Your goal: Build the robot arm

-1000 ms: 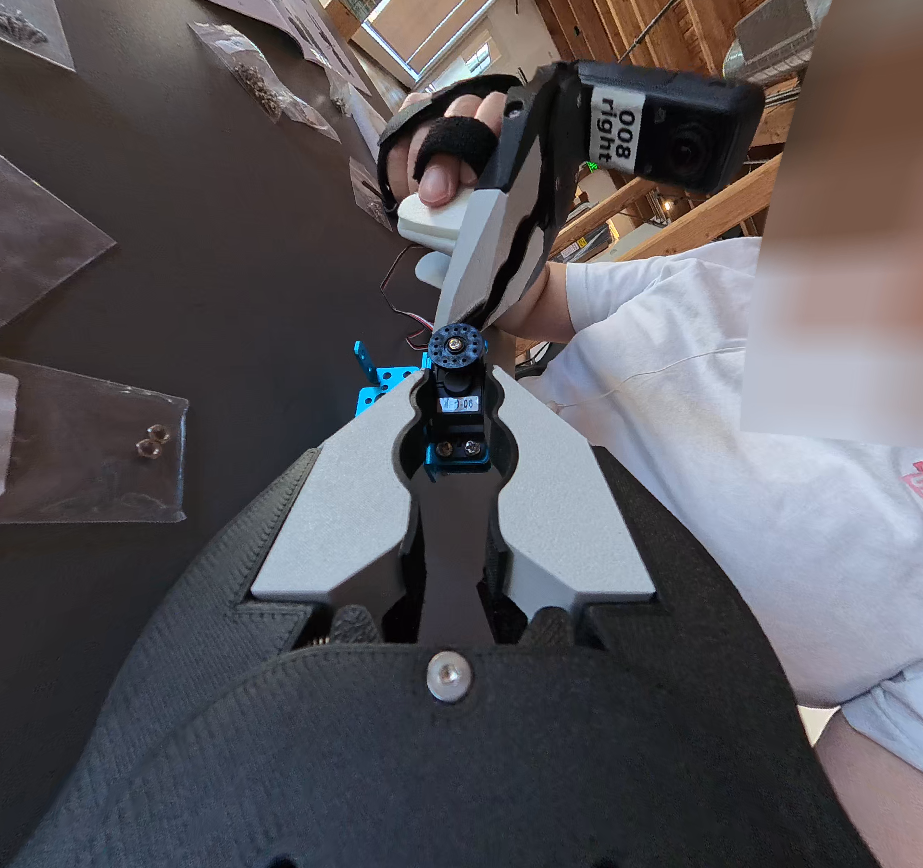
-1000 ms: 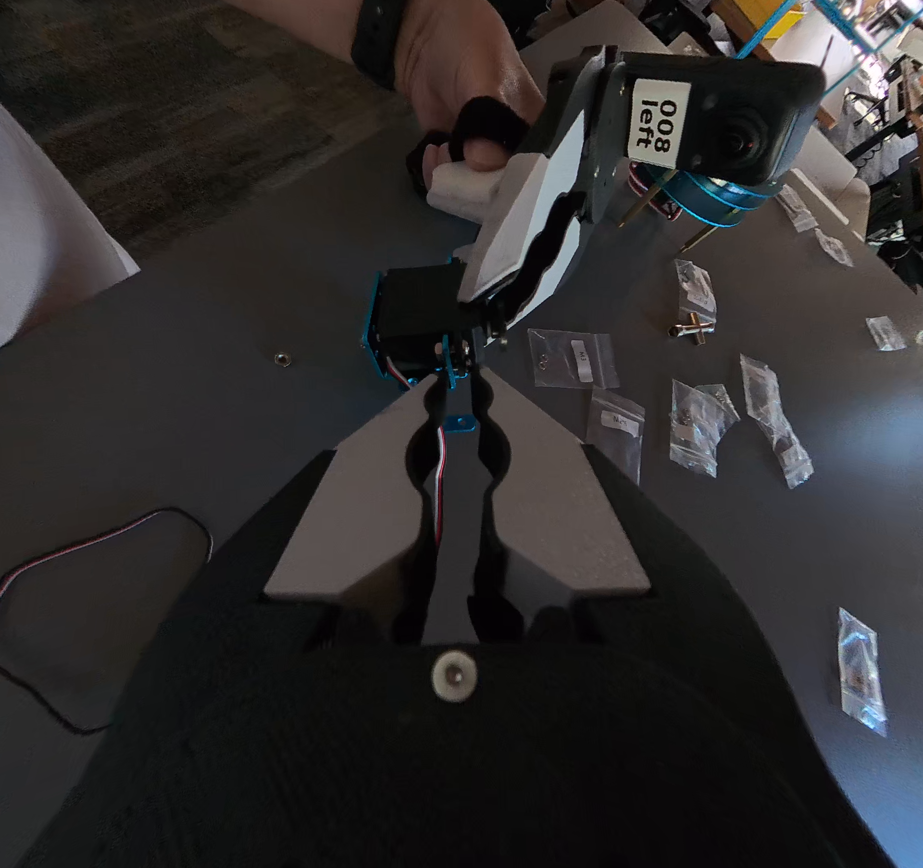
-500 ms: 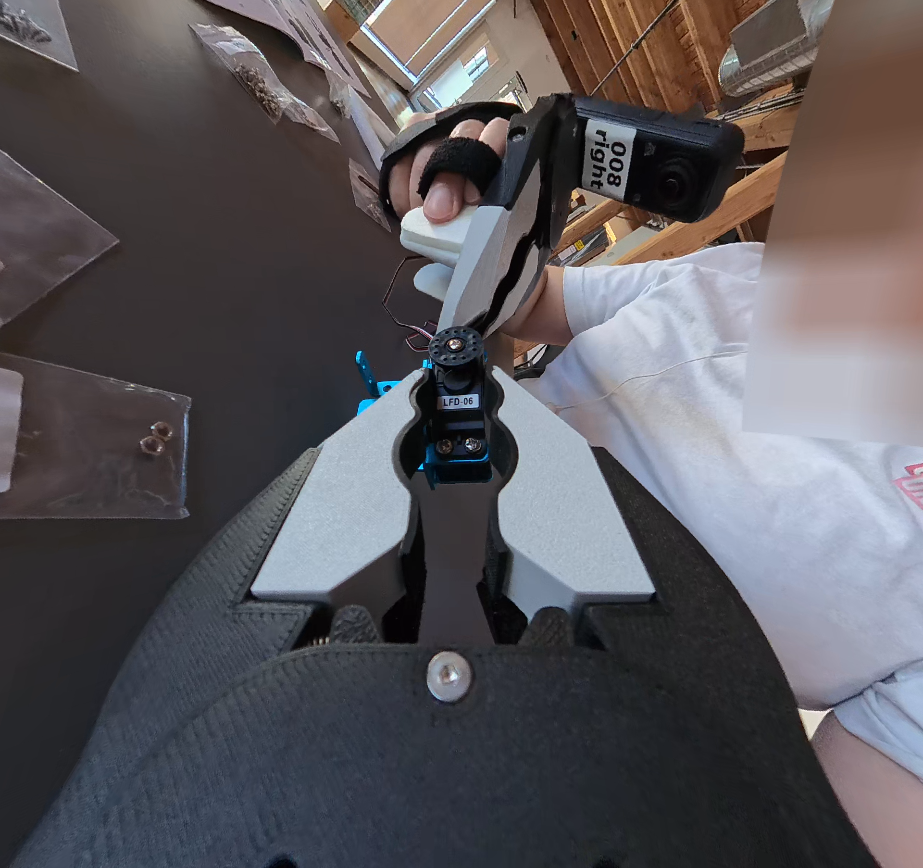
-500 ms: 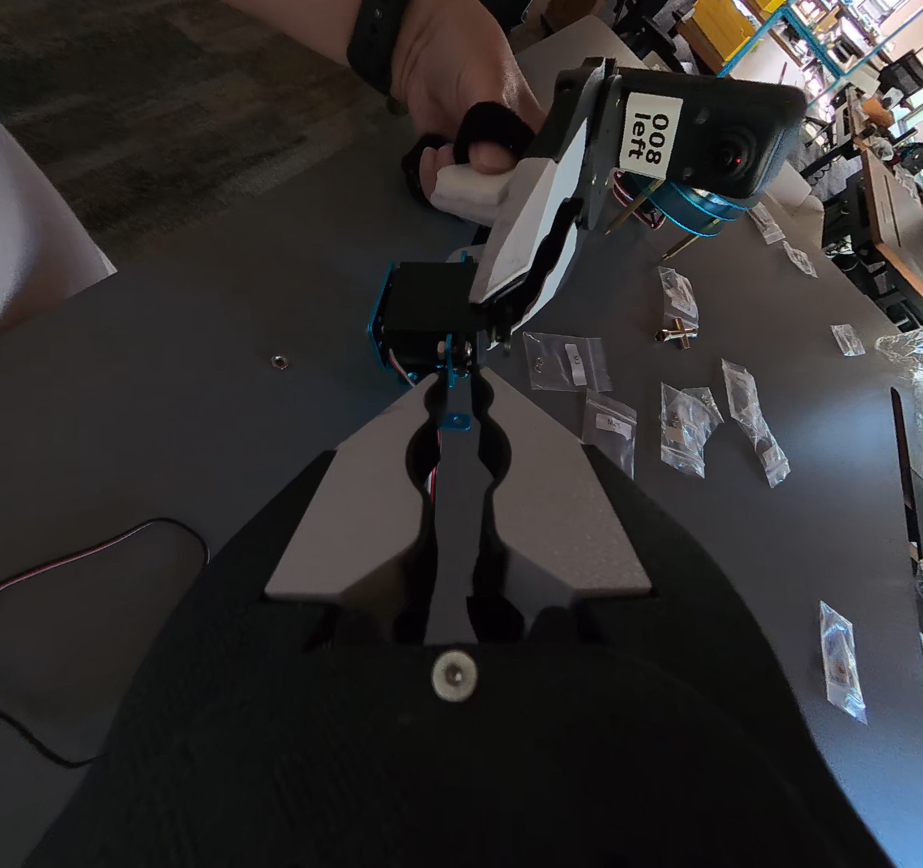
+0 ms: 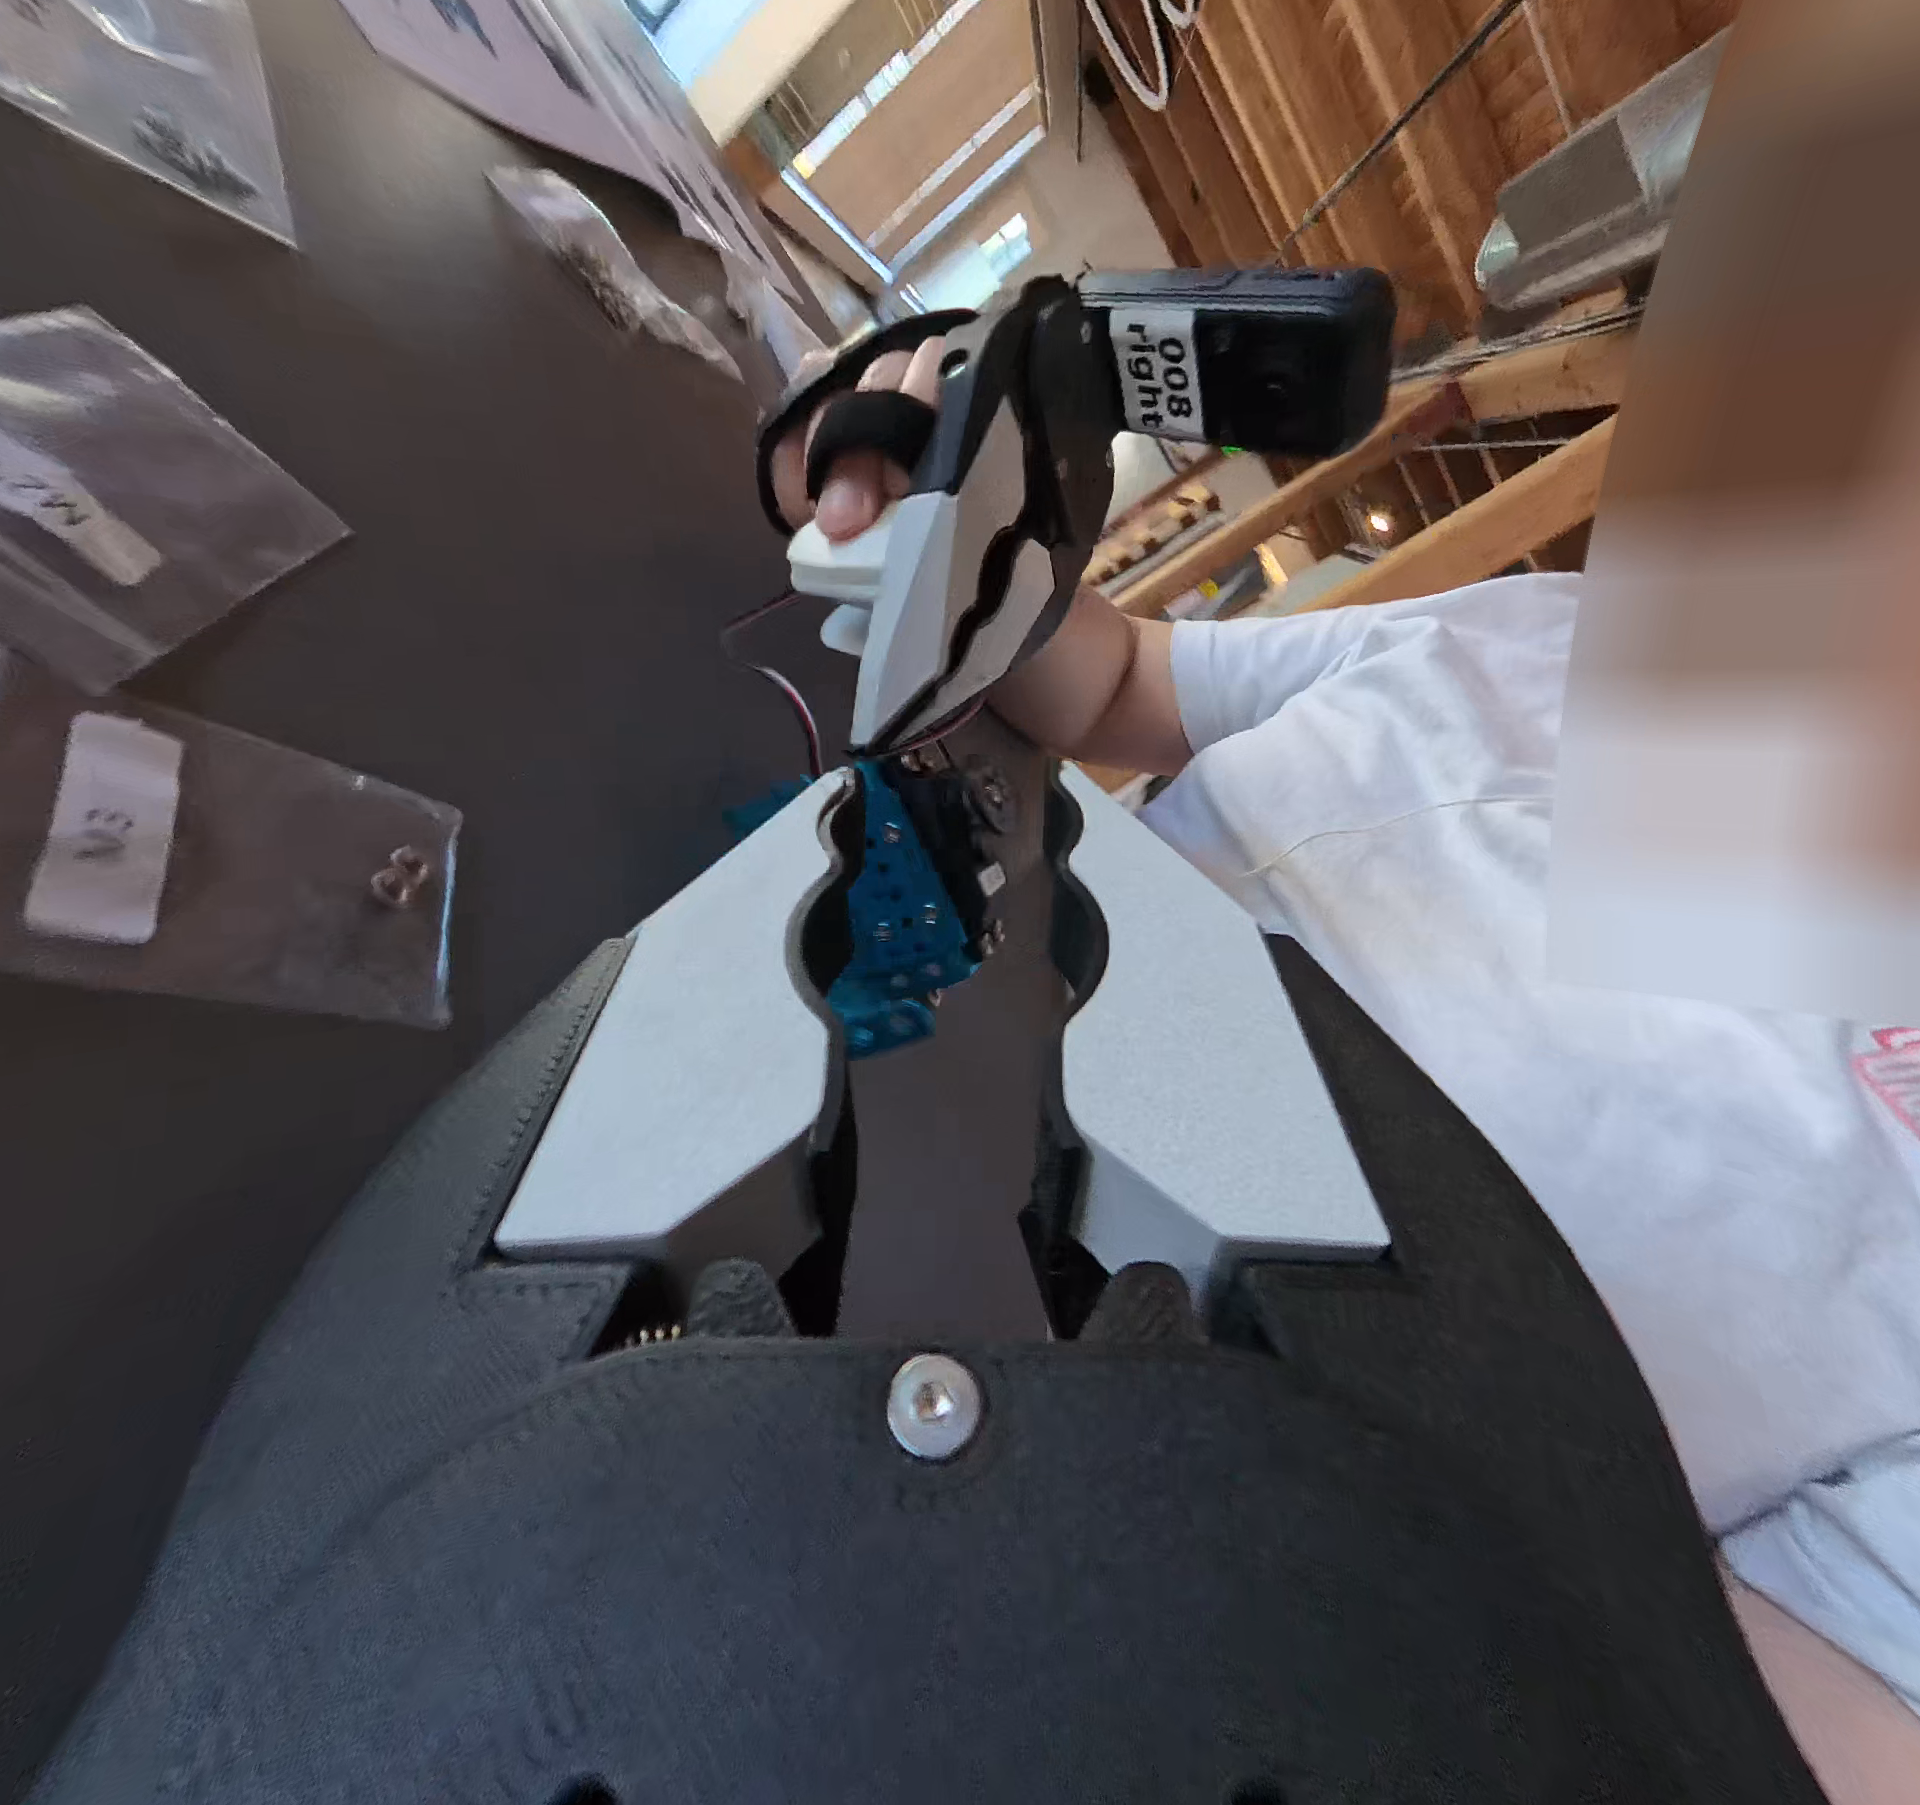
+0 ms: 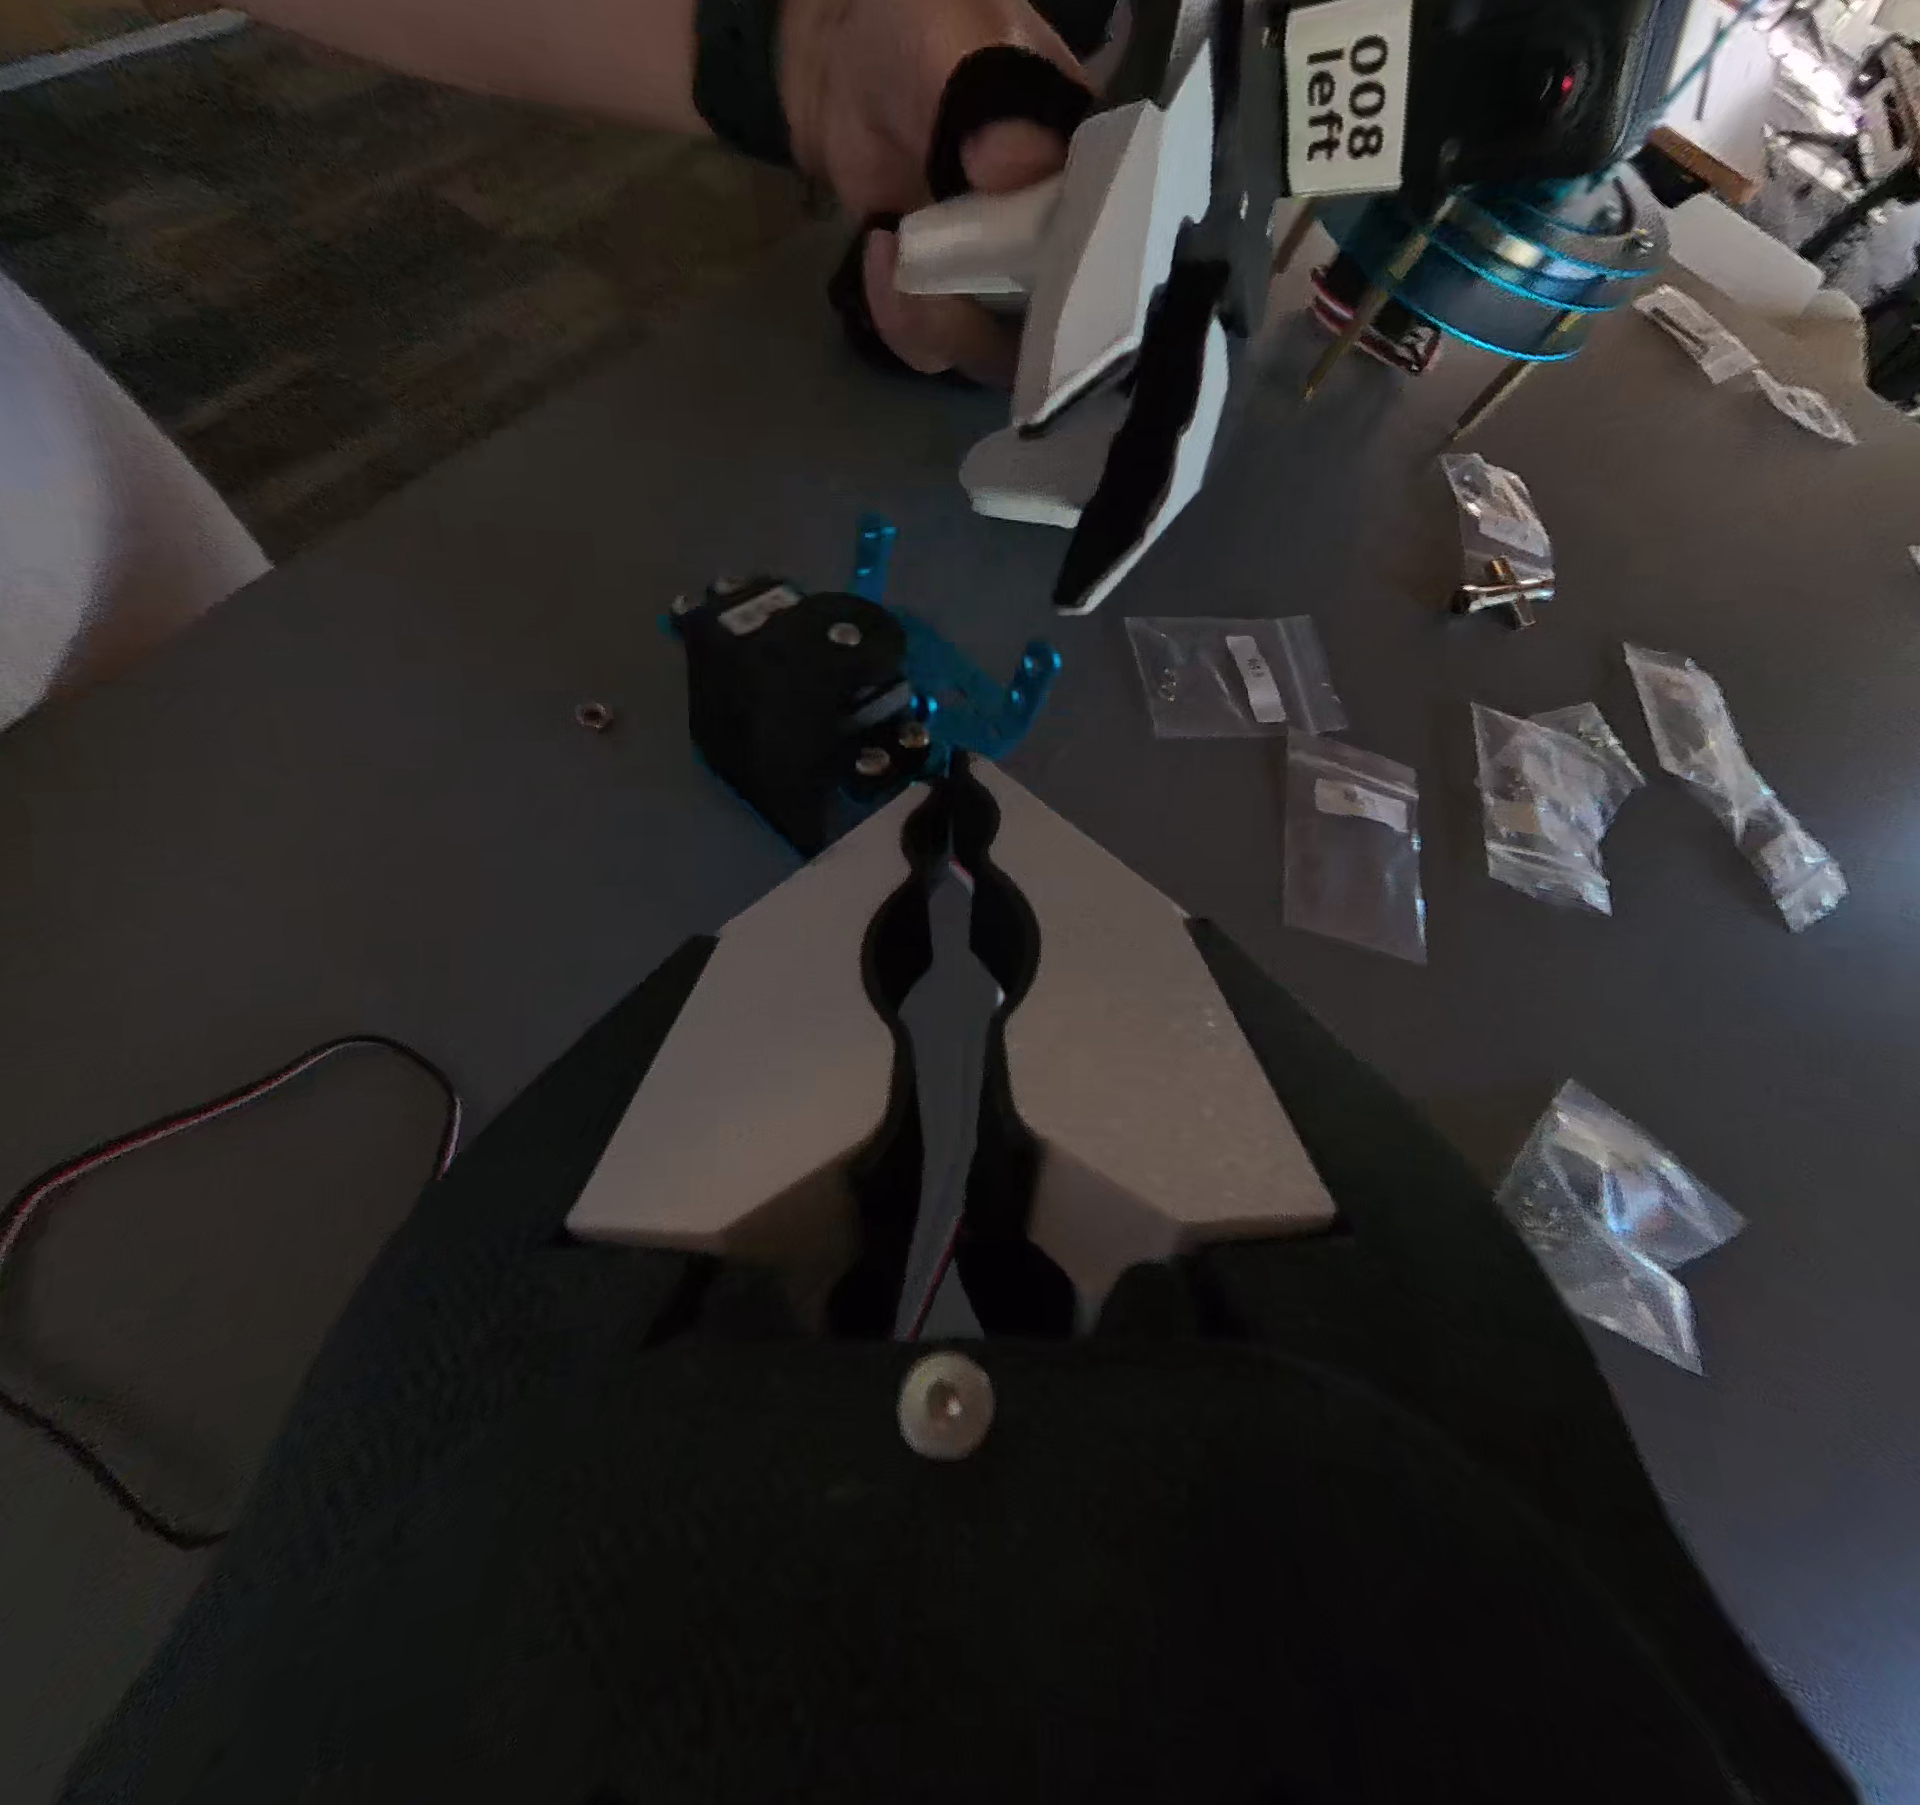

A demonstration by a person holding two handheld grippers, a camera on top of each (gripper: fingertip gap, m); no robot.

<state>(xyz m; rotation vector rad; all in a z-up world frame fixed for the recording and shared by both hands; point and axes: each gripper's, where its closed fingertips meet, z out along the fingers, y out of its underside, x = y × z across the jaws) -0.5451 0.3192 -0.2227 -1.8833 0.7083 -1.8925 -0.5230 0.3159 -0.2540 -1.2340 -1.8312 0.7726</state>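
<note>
Your right tool (image 6: pixel 954 797) is pinched on the thin striped wire (image 6: pixel 966 872) of the black servo motor with blue metal bracket (image 6: pixel 800 706) (low over the dark table (image 6: pixel 364 716)). Your left tool (image 6: pixel 1049 545) hangs just above, fingers apart.

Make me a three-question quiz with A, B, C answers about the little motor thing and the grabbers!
1. Where is the lone nut in the right wrist view?
A. left of the black servo
B. inside a bag
C. between gripper fingers

2. What colour is the bracket on the servo?
A. red
B. blue
C. yellow

3. What is the right gripper doing?
A. wide open
B. holding a bag
C. shut on the servo's wire

Answers:
1 A, it lies bare on the table beside the servo.
2 B, the metal shows bright blue.
3 C, the fingertips pinch the thin wire.
</note>
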